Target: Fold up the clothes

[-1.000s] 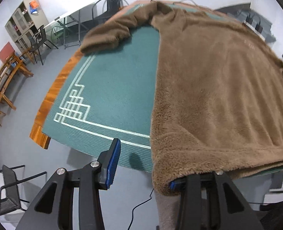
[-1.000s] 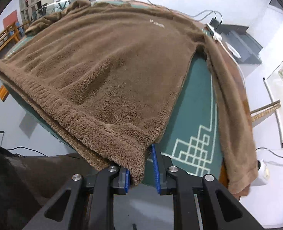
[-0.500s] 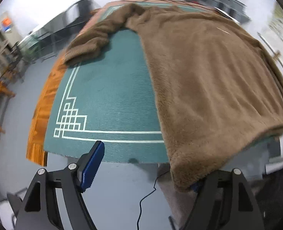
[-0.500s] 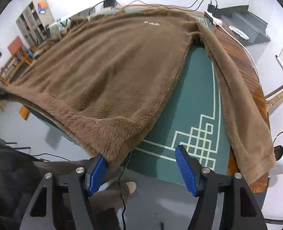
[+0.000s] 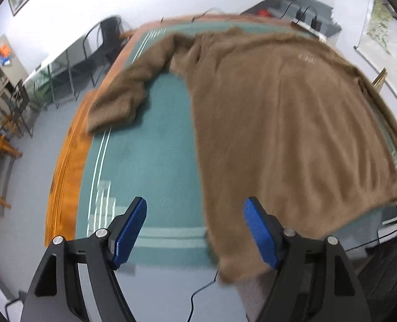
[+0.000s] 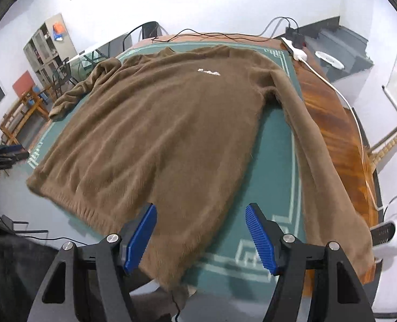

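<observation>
Green mat [image 6: 273, 145] carries the spread sweater [image 6: 171, 123]; both the left gripper [image 5: 195, 230] and right gripper [image 6: 201, 233] gape empty above its hem. Next, probably fold a sleeve [image 6: 330, 171] in.

A green mat with pale line borders [image 6: 276, 161] covers a glossy orange-brown wooden table [image 6: 330, 123]. A white power strip [image 6: 296, 51] and its cord lie along the far right edge. Dark metal chairs [image 5: 104, 43] and a grey glass-fronted cabinet [image 6: 48, 51] stand behind.

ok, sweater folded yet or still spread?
Spread. The brown sweater lies flat, front up, on the green mat, both sleeves out to the sides and the hem over the near edge.
</observation>
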